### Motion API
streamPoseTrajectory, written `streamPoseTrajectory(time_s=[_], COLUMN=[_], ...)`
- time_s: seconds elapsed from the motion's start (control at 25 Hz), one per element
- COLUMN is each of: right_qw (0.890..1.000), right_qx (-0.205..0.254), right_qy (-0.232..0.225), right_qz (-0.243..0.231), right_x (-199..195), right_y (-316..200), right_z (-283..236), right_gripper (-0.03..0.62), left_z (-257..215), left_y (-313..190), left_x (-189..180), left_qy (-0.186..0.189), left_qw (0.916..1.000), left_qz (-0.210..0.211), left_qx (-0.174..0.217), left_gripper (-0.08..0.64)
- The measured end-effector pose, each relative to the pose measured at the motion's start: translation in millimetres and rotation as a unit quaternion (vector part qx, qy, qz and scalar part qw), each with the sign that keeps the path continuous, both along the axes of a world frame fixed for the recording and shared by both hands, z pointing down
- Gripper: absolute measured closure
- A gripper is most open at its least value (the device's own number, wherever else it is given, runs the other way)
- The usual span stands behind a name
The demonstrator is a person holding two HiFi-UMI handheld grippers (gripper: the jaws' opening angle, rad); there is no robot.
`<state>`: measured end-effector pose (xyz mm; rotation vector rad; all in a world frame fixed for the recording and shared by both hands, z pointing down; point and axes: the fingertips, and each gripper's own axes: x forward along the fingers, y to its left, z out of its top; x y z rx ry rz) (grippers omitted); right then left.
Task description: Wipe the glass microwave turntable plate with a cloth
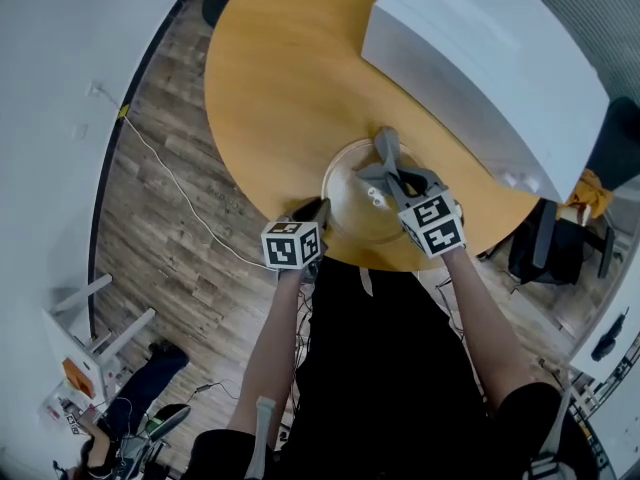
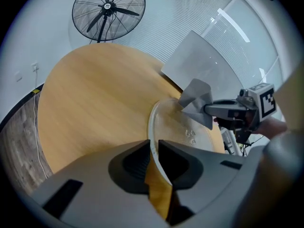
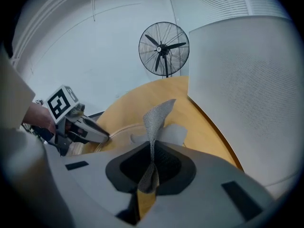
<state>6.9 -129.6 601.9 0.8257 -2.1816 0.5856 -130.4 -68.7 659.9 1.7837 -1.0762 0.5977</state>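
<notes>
— Plate, condition and position?
— Glass turntable plate [image 1: 352,206]: clear, round, raised rim. It lies on the wooden table [image 1: 280,88] near its front edge, with its near rim clamped by the left gripper [image 2: 153,146].
— Cloth?
— Cloth [image 3: 156,120]: grey mesh, crumpled, pinched in the right gripper [image 3: 153,152]. One corner stands upright over the plate's far side.

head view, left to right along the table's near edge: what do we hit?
Wood floor → left hand-held gripper → glass turntable plate → right hand-held gripper, holding the grey cloth.
</notes>
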Motion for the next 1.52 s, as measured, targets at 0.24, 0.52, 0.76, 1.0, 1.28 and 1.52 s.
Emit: streamPoseTrajectory(time_s=[0.24,0.52,0.76,1.0,1.28,1.52], right_qw=[0.999,0.996,0.996,0.996,0.994,0.989], right_qx=[0.001,0.004,0.012,0.004,-0.036,-0.074], right_qy=[0.049,0.087,0.079,0.06,0.038,0.022], right_qz=[-0.009,-0.036,-0.042,-0.06,-0.1,-0.125], right_x=[-9,-24,-40,-64,-99,-116], right_y=[-24,-40,-46,-34,0,35], right_z=[27,55,60,60,59,58], right_gripper=[0.563,0.565,0.566,0.568,0.568,0.569], left_z=[1,1,2,3,2,1], left_y=[0,0,-1,-2,-2,-2], left_x=[-1,1,-1,-1,-2,-5], left_qy=[-0.009,0.015,0.035,0.047,0.047,0.044], left_qw=[1.0,0.9999,0.9994,0.9987,0.9985,0.9983], left_qz=[0.001,-0.002,-0.008,-0.019,-0.028,-0.038], left_qx=[-0.004,-0.001,0.0,-0.002,-0.001,0.0], left_gripper=[0.512,0.514,0.519,0.523,0.525,0.528])
